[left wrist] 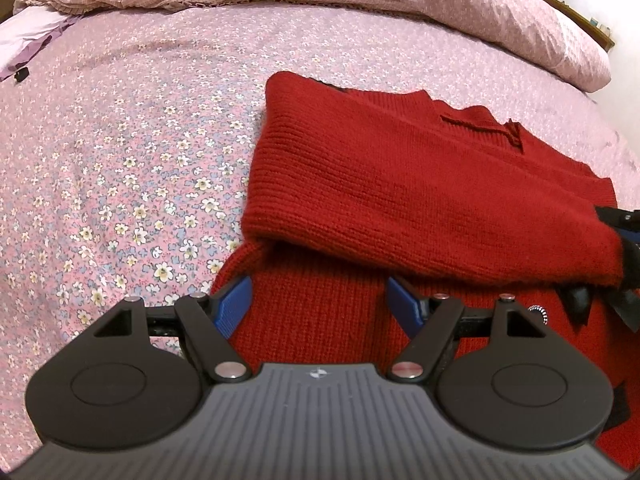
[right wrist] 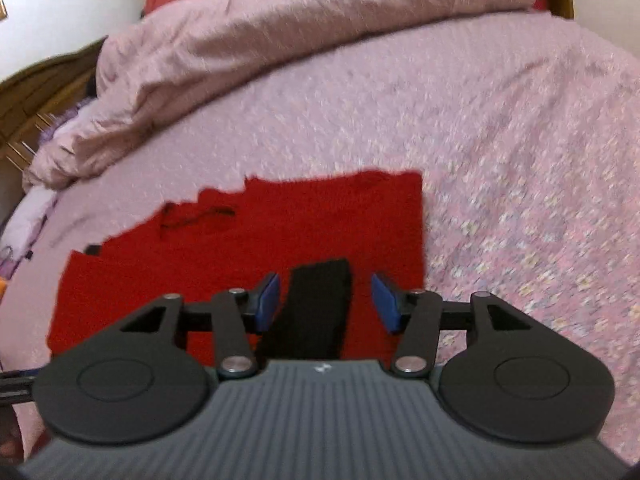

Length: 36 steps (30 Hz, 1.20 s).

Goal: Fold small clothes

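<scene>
A red knit sweater (left wrist: 400, 184) lies on the bed, with one part folded across its body. My left gripper (left wrist: 320, 300) hovers over its near left portion, open, blue pads (left wrist: 234, 308) apart and only flat knit below them. Black pointed trim (left wrist: 580, 304) shows near the right edge, beside some black and blue hardware. In the blurred right wrist view the sweater (right wrist: 240, 248) spreads to the left. My right gripper (right wrist: 326, 300) stands open above its near right corner. A black band (right wrist: 316, 304) of the garment lies between the pads without touching them.
The pink floral bedsheet (left wrist: 120, 160) stretches wide to the left of the sweater and to its right (right wrist: 520, 200). A crumpled pink duvet (right wrist: 260, 52) is heaped along the far side. Purple cloth (left wrist: 28, 36) lies at the far left corner.
</scene>
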Tool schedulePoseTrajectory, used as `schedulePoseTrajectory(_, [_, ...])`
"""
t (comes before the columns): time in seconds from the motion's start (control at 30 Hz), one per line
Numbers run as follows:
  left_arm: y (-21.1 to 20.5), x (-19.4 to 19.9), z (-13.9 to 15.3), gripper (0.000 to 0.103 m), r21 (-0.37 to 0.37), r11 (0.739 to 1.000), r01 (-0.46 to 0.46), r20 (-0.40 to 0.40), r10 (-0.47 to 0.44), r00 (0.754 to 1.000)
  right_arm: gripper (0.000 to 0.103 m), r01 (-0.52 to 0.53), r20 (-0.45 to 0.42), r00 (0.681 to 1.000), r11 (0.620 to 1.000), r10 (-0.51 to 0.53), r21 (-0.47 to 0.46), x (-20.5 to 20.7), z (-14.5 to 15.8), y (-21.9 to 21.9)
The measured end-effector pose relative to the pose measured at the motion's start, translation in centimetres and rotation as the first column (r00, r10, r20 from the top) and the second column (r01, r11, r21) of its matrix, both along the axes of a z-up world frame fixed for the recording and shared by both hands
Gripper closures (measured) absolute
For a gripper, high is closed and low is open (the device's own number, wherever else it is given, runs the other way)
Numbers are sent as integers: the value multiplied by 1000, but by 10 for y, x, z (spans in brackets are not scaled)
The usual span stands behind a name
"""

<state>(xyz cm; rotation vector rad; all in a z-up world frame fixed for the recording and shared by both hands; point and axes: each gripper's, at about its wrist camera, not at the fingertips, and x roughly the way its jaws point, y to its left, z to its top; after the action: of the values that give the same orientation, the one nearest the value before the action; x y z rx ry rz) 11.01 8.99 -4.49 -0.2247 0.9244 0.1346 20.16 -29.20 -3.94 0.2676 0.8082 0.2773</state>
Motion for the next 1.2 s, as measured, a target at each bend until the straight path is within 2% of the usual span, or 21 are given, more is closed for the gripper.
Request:
schedulePoseTrajectory(0.2, [-6,-1,-1,24,36,999,10,-4,-10,1000,51,-87,55,994,994,90,-64,-14,-6,23])
schedulePoseTrajectory(0.27, [-6,-1,0,24,34,999,6,-3,-6,1000,68,-92,65,993,994,96,-54,-16,-6,23])
schedulePoseTrajectory(0.3, [-6,-1,1,24,30,1000,1,0,-1,1000,82,-89,64,994,996,90,-15,-16,-6,20])
schedulePoseTrajectory(0.37, [-4,-1,4,24,28,1000,-12,16,12,1000,85,-73,57,996,996,70,56,-16,-3,16])
schedulePoseTrajectory(0.4, [-4,-2,6,24,31,999,-17,29,17,999,87,-72,73,995,996,68,56,-18,1,17])
schedulePoseTrajectory(0.53, [-4,1,15,24,62,998,-23,76,18,997,88,-73,170,983,997,65,39,-28,31,21])
schedulePoseTrajectory(0.6, [-5,6,16,24,91,996,-22,73,15,997,89,-58,230,972,998,49,34,-31,54,20])
schedulePoseTrajectory(0.67, [-4,9,14,24,80,997,-24,64,19,998,89,-36,289,957,999,36,-7,-31,72,21])
schedulePoseTrajectory(0.73, [-3,12,10,24,57,998,-28,49,25,999,89,-19,305,952,999,29,-35,-26,82,21])
schedulePoseTrajectory(0.83, [-3,14,2,24,61,998,-33,22,32,999,89,17,279,960,996,8,-90,-13,77,23])
schedulePoseTrajectory(0.97, [0,15,-2,24,56,998,-34,16,33,999,88,41,169,986,989,-17,-140,9,43,22])
schedulePoseTrajectory(1.13, [1,13,3,24,75,997,-30,26,28,999,88,53,84,996,987,-41,-152,25,0,21])
schedulePoseTrajectory(1.2, [-2,9,12,24,81,996,-20,47,17,999,88,67,87,995,989,-55,-135,25,-2,20])
